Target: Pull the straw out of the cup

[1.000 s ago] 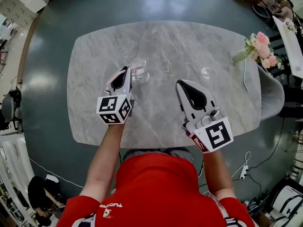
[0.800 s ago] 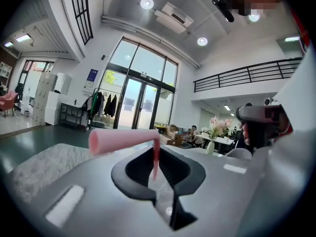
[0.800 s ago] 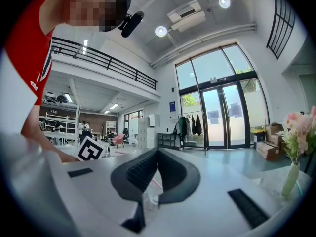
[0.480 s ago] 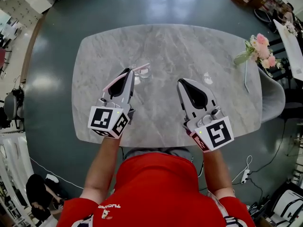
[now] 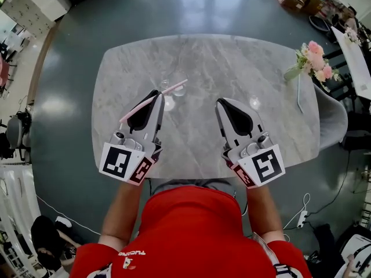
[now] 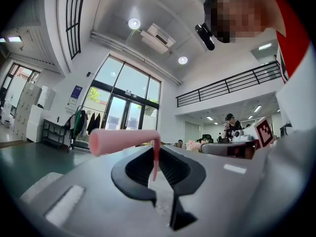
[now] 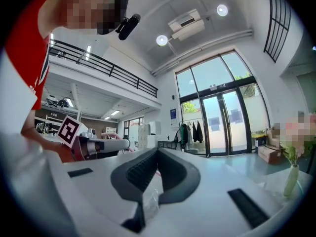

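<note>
Fingers of the left gripper are pinched shut on the pink straw. It's gripped right at the tips and held roughly level, with one end poking out past the tips and the other run back along the gripper's left side. On the right gripper the jaws are closed on each other, and nothing is caught between them in its own view

Biggest stuff first: everything is sat on a dark grey-green floor, with the oval grey marble table planted in the middle. The person's red shirt is seen at the bottom of the head view, and both grippers are held out over the near half of the table, well apart from each other. A pale chair is tucked in at the table's right end, and pink flowers in a thin vase are stood near that same edge

Then the small stuff: the clear cup is stood upright on the table just beyond the left gripper's tips. The straw's far end is seen crossing over the cup's rim from above, so whether it's fully clear of the cup can't be told
</note>
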The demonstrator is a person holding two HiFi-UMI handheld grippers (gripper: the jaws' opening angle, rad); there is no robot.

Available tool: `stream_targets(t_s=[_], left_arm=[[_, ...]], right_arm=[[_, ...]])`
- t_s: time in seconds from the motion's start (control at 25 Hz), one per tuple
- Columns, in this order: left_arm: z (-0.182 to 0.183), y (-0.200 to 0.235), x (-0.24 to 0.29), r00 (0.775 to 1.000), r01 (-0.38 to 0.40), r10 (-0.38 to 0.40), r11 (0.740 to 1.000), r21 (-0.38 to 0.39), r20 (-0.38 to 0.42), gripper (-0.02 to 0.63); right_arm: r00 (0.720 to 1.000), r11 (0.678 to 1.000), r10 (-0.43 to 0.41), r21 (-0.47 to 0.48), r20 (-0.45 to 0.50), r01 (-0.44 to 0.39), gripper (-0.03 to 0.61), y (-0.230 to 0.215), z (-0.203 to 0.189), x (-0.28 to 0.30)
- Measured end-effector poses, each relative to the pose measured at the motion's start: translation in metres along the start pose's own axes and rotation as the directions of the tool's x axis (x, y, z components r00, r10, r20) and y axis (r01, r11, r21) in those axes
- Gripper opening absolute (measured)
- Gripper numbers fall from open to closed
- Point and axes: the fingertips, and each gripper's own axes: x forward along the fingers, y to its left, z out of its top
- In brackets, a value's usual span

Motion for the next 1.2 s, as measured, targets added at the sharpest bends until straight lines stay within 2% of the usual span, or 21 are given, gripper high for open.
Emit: stream_targets(t_s=[0.32, 1.2], left_arm=[[0.026, -0.023, -0.031, 0.997, 0.054, -0.054, 0.999, 0.002, 0.057, 0.035], [0.03, -0.038, -0.056, 0.993, 0.085, -0.084, 0.996, -0.008, 0.086, 0.035]], right_arm=[[1.0, 1.0, -0.021, 0.011, 0.022, 0.02, 0.0, 0.01, 0.009, -0.016], [0.999, 0.999, -0.032, -0.04, -0.006, 0.032, 0.0, 0.032, 0.013, -0.035]])
